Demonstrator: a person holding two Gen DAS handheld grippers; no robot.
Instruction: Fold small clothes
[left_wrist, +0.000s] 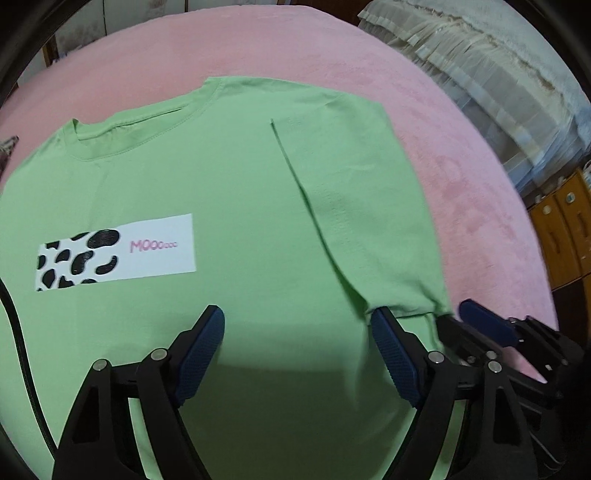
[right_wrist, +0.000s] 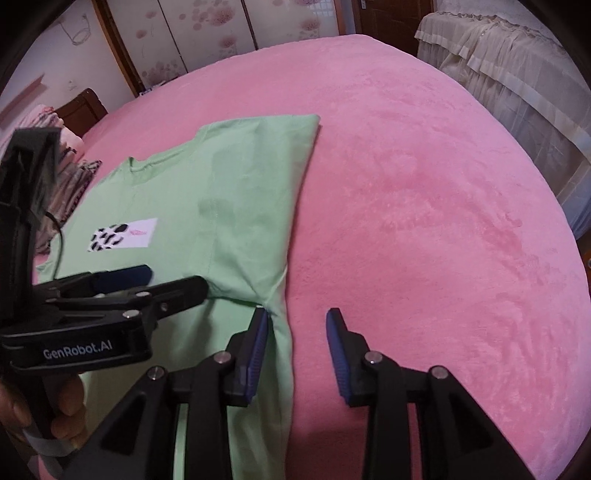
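Observation:
A light green T-shirt (left_wrist: 236, 177) lies flat, front up, on the pink bed cover (left_wrist: 461, 192). A white print with black cow spots (left_wrist: 114, 251) sits on its chest. One sleeve side (left_wrist: 362, 206) is folded in over the front. My left gripper (left_wrist: 297, 317) hangs open above the lower part of the shirt, holding nothing. In the right wrist view, my right gripper (right_wrist: 298, 315) stands open at the shirt's (right_wrist: 229, 206) folded edge; its left pad (right_wrist: 258, 347) is over the fabric and its right pad over the bare cover. The left gripper (right_wrist: 177, 279) lies just to its left.
A cream ruffled cover (right_wrist: 517, 85) drapes furniture at the far right. Patterned fabrics (right_wrist: 74, 188) are piled by a dark headboard (right_wrist: 81, 110) at the left. Yellow wooden cabinets (left_wrist: 565, 229) stand beyond the bed's right edge. A hand (right_wrist: 55, 410) holds the left gripper's handle.

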